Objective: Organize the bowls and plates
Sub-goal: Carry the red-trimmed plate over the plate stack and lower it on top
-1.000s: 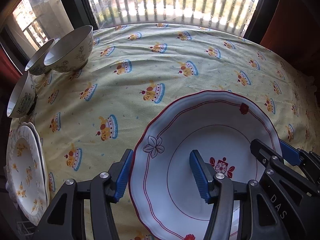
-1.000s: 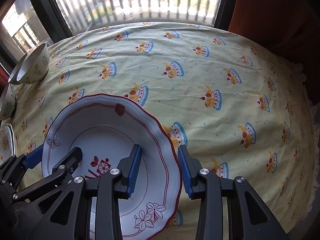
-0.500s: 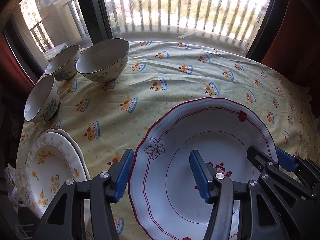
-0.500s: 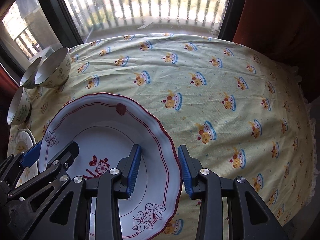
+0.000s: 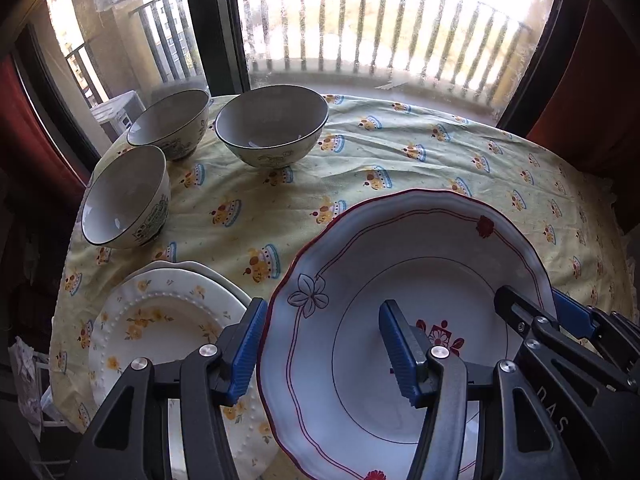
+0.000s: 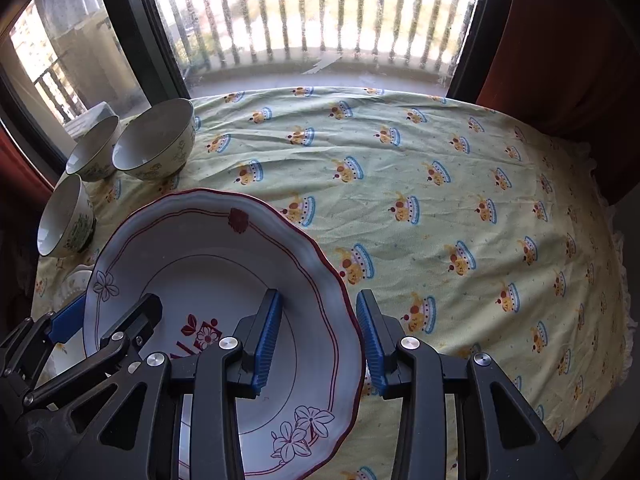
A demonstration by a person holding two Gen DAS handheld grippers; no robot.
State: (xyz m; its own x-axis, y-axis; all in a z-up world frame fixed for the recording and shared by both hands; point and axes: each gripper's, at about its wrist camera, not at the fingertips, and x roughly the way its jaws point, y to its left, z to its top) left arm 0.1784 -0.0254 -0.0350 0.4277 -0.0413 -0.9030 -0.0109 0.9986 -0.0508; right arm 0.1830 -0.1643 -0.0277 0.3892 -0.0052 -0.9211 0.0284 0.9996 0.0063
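Both grippers straddle the red-rimmed plate (image 5: 400,320): left gripper (image 5: 320,344) and right gripper (image 6: 318,336) pinching opposite rims, seemingly; plate now nearer the left, beside the floral plates (image 5: 160,320); bowls (image 5: 272,124) closer.

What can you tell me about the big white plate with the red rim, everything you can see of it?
The big white plate with the scalloped red rim looks like glossy ceramic or melamine. It is deep, with thin red lines ringing the rim, outlined flowers, a red blossom at the far edge and a red flower motif in the well. It is empty and tilted. The left tongs straddle its left rim and the right tongs its right rim. It overlaps the stacked yellow-flowered white plates.
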